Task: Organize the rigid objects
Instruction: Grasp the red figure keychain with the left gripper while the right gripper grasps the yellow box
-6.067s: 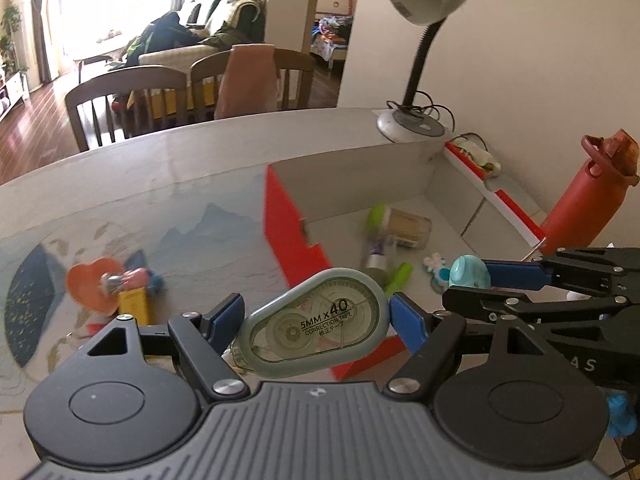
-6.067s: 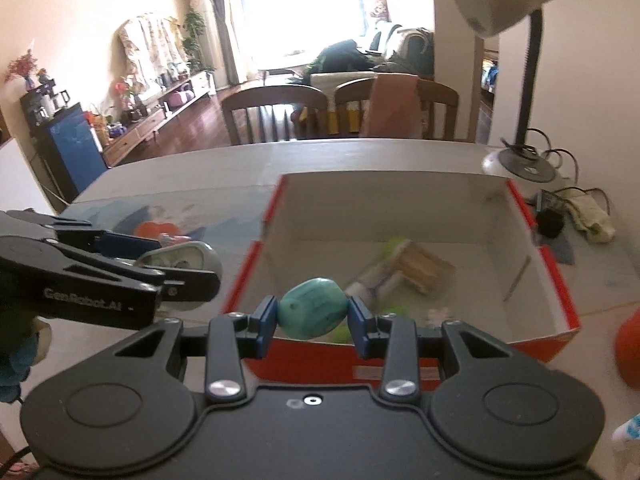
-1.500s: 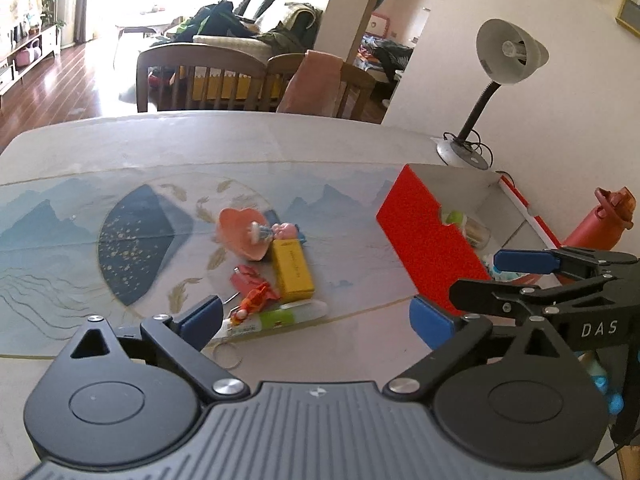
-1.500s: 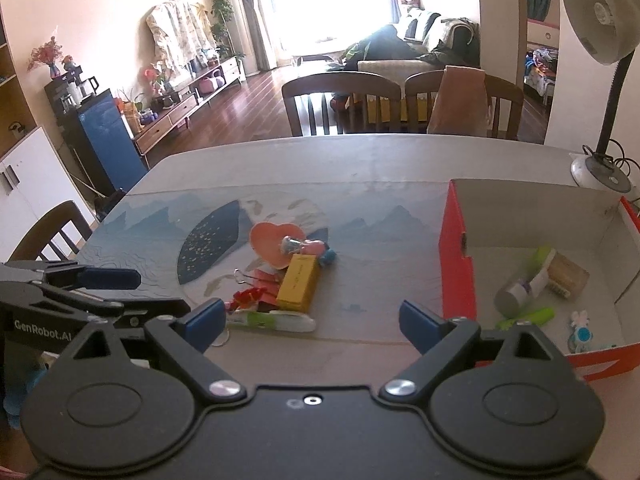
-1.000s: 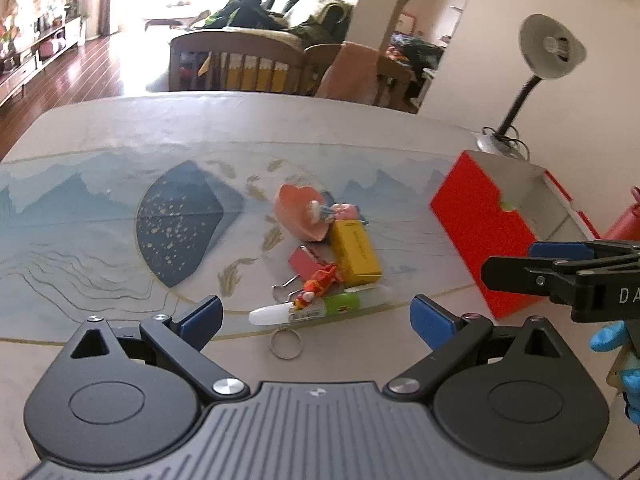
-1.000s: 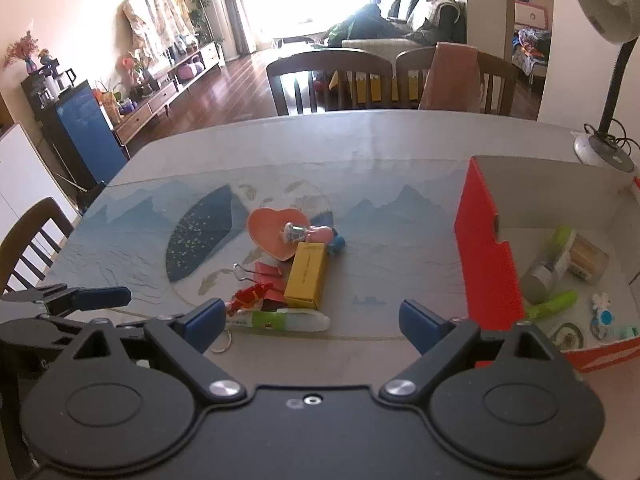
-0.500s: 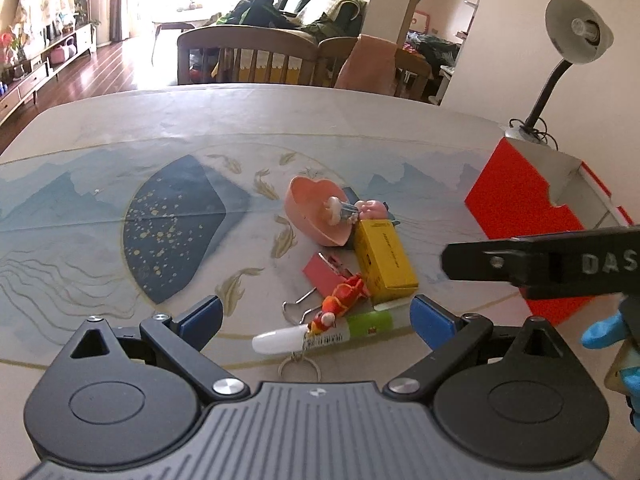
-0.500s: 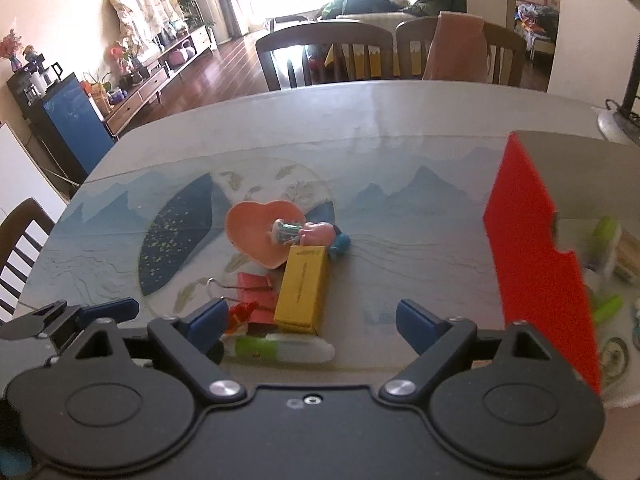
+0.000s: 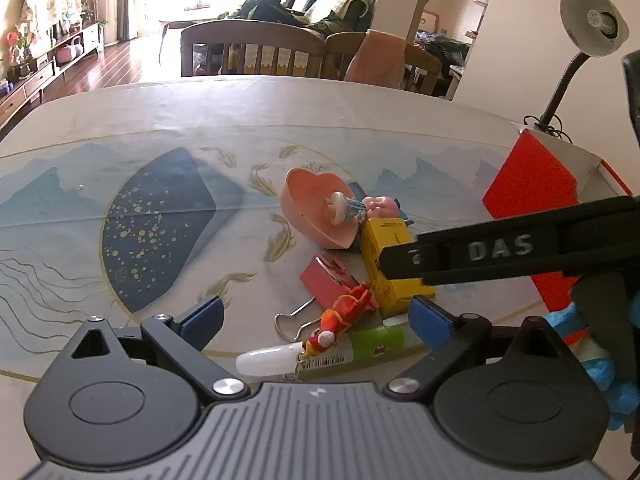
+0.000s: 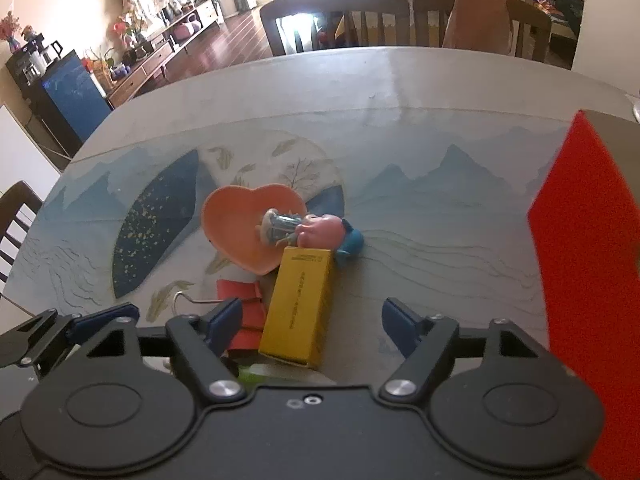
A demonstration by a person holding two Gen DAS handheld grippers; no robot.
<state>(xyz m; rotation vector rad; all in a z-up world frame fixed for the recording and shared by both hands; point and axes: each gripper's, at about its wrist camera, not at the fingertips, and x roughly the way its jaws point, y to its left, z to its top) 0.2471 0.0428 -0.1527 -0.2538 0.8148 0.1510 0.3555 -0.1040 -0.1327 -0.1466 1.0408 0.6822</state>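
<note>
Fingers [image 10: 228, 318] spread wide astride yellow box [image 10: 298, 306], lying flat.

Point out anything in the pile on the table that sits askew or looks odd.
The pink heart dish is tipped up on edge rather than flat, with a small glass bottle and a pink pig figure lying across it. Beside it the yellow box lies partly over the red binder clip. Nothing looks spilled or broken.

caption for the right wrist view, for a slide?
Open right gripper straddles a yellow box lying among a red binder clip and pink heart dish, red storage box at right.
</note>
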